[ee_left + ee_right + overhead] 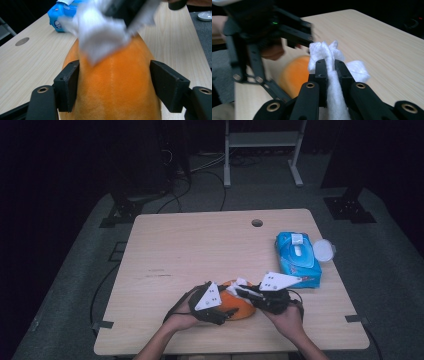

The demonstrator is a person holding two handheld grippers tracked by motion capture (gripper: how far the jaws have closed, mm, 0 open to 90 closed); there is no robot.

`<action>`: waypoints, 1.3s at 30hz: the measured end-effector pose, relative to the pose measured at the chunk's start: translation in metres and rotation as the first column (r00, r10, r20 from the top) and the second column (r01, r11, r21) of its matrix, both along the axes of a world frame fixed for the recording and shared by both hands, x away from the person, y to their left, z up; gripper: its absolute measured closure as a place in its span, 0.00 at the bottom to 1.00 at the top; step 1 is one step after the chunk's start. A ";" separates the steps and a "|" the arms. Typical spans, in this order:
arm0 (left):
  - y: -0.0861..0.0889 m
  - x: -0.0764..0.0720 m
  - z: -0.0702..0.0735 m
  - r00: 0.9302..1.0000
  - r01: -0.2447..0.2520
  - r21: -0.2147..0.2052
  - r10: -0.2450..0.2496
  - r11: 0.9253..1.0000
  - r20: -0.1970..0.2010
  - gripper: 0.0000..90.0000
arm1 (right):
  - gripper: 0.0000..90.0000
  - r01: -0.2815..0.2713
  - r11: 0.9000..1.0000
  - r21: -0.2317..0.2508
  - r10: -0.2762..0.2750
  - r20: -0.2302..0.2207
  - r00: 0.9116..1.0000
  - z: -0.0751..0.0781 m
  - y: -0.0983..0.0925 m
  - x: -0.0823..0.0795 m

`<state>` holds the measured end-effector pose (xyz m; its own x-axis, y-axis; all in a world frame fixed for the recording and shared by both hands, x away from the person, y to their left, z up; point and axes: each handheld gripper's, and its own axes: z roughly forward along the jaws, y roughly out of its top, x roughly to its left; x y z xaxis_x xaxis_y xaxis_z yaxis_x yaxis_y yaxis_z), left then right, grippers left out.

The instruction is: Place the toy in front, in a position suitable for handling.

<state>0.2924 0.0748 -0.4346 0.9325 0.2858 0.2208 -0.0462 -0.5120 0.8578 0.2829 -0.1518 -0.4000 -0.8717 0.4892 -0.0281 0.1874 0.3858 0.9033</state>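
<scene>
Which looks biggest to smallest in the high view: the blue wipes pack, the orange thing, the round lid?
1. Wipes pack, though the orange thing is partly hidden by the tools, so unsure.
2. Orange thing.
3. Lid, clearly smallest.

Left gripper (pixel 223 314) fingers parted wide — right gripper (pixel 241 293) clamped.

A blue wet-wipe pack (pixel 298 259) is seen near the wooden table's (pixel 200 250) right edge, a round white lid (pixel 323 250) set just beside it.
</scene>
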 end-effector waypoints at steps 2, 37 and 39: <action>0.002 0.001 -0.001 1.000 -0.001 -0.015 0.000 1.000 -0.013 0.31 | 0.91 -0.011 0.999 -0.044 0.013 0.039 0.999 0.000 0.009 -0.005; 0.024 0.023 -0.008 0.982 -0.100 -0.059 0.089 0.993 -0.165 0.30 | 0.91 0.092 0.995 0.045 -0.089 -0.076 0.993 -0.010 -0.031 0.016; 0.025 0.024 -0.009 0.979 -0.113 -0.069 0.099 0.991 -0.180 0.30 | 0.91 0.084 0.996 0.032 -0.082 -0.052 0.995 -0.010 -0.025 0.012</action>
